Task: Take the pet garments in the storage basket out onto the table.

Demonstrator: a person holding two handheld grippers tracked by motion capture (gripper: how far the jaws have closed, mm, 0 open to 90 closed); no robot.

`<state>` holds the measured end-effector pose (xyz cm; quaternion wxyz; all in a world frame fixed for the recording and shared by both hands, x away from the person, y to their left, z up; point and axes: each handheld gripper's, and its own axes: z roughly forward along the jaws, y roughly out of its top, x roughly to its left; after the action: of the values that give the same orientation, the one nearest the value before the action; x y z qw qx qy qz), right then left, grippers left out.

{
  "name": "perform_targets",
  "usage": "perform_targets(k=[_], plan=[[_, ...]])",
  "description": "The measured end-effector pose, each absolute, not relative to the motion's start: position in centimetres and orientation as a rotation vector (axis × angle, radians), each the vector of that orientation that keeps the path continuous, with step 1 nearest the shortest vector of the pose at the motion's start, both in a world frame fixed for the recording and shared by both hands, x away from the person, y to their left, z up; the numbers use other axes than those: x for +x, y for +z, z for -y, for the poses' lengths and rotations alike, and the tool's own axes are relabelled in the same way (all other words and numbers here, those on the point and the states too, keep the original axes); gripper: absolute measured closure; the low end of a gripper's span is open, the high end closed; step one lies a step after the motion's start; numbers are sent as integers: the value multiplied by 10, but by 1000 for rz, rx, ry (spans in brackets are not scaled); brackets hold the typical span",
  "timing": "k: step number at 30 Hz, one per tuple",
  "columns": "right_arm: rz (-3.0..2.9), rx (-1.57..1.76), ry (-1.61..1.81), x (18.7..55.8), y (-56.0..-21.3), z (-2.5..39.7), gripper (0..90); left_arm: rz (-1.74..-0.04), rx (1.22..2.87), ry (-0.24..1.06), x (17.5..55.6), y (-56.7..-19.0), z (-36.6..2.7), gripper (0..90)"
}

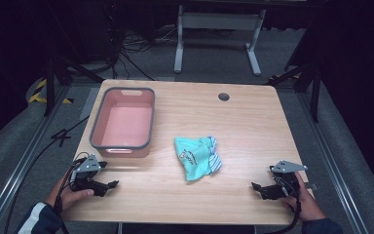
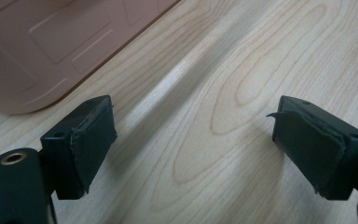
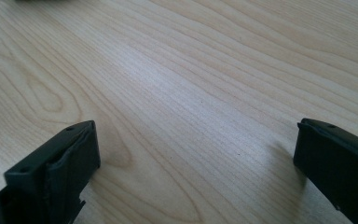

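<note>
A crumpled teal cloth (image 1: 196, 156) with a striped blue-and-white edge lies near the middle of the wooden table (image 1: 243, 122). A pink bin (image 1: 124, 122) with a grey rim stands at the left, nothing in it. My left gripper (image 1: 108, 181) rests at the front left corner, just in front of the bin, jaws wide open over bare wood (image 2: 193, 135). The bin's pink wall (image 2: 42, 46) fills the upper left of the left gripper view. My right gripper (image 1: 257, 189) sits at the front right, also open, with bare wood between its jaws (image 3: 196, 154).
A round cable hole (image 1: 224, 96) sits near the table's far edge. Beyond the table stand a white desk frame (image 1: 219, 34) and loose cables on grey floor. Black frame legs flank the table on both sides.
</note>
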<state>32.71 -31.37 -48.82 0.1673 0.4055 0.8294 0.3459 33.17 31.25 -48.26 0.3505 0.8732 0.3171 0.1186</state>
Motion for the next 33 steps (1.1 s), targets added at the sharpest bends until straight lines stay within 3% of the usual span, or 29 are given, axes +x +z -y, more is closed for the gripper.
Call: perform_targets(k=[33], plan=[[-2359, 1161, 982, 326, -488, 314, 5, -857, 2261, 320, 331, -482, -311, 107]])
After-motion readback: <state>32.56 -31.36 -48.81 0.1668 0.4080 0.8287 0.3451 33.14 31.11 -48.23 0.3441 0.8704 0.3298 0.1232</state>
